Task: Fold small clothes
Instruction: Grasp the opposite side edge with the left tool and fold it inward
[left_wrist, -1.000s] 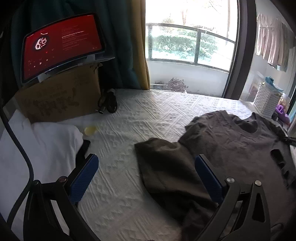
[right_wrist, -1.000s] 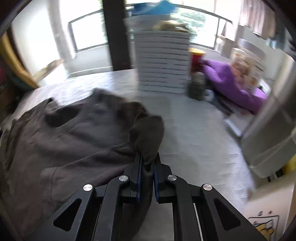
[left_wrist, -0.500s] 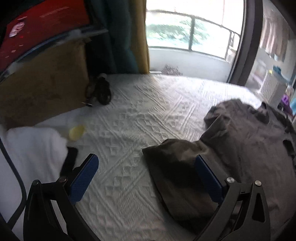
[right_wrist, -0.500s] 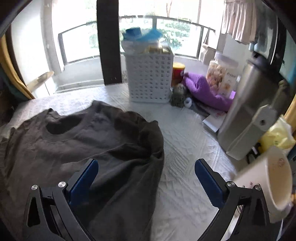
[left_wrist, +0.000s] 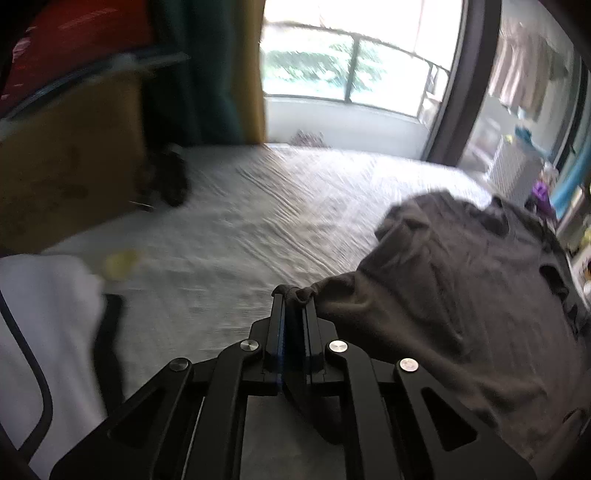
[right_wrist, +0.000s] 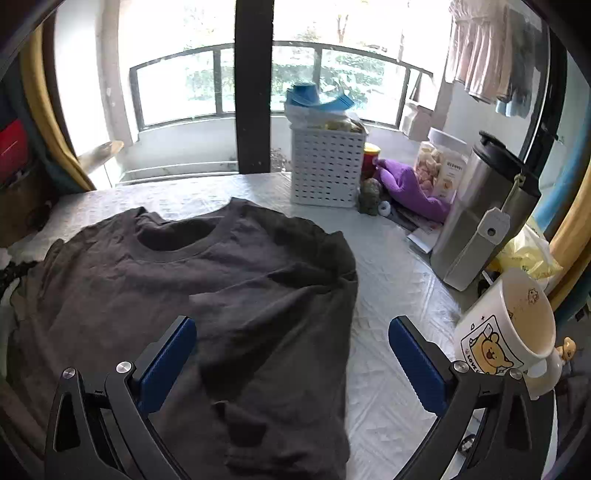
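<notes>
One crumpled dark grey T-shirt

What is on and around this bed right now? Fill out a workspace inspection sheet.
Surface: white quilted bedspread, textured, partly covered.
Job's things: dark grey short-sleeved T-shirt lying neck toward the window, right side already folded in; white folded garment at the near left.
Clutter: white perforated plastic basket, purple cloth, steel flask, bear-print white mug, clear snack jar, cardboard box.
Grippers: left gripper shut on the T-shirt's left edge; right gripper open, nothing between its pads.
Cables: black cable across the white garment.
Surroundings: balcony window with railing; hanging laundry.
</notes>
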